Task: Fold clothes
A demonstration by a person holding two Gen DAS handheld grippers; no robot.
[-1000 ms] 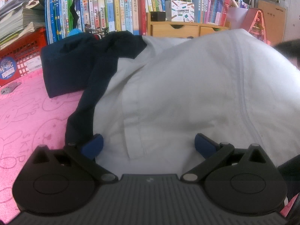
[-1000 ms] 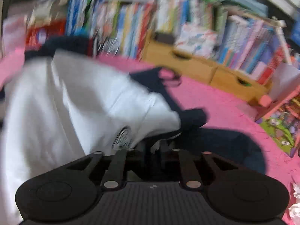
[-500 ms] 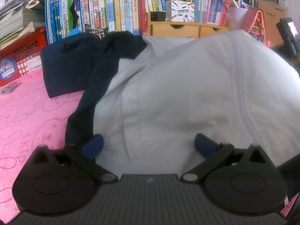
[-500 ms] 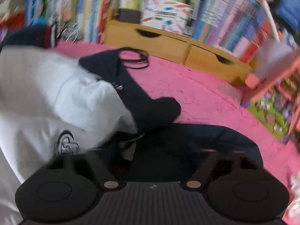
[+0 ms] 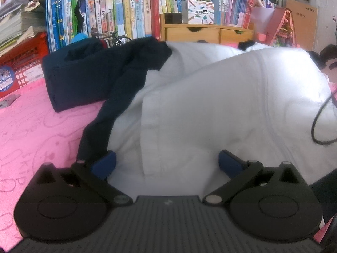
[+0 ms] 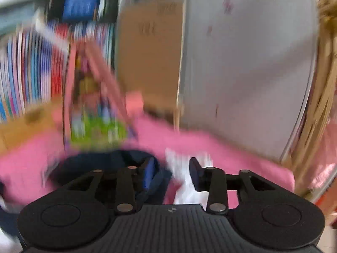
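Frankly, the right wrist view is smeared by blur: books and a brown board in the upper half are only streaks. The right claw (image 6: 171,172) at lower centre has its jaws opening, gripping nothing; dark navy cloth (image 6: 101,162) lies at its left pad, a hard-to-read white patch (image 6: 185,179) between the pads. In the left wrist view the white garment (image 5: 221,105) fills centre and right, its right edge cut off, lying on the pink table (image 5: 38,126). Its navy sleeve (image 5: 118,97) runs up to the folded navy part at upper left. The left claw (image 5: 166,164) stands released, wide apart over the white fabric.
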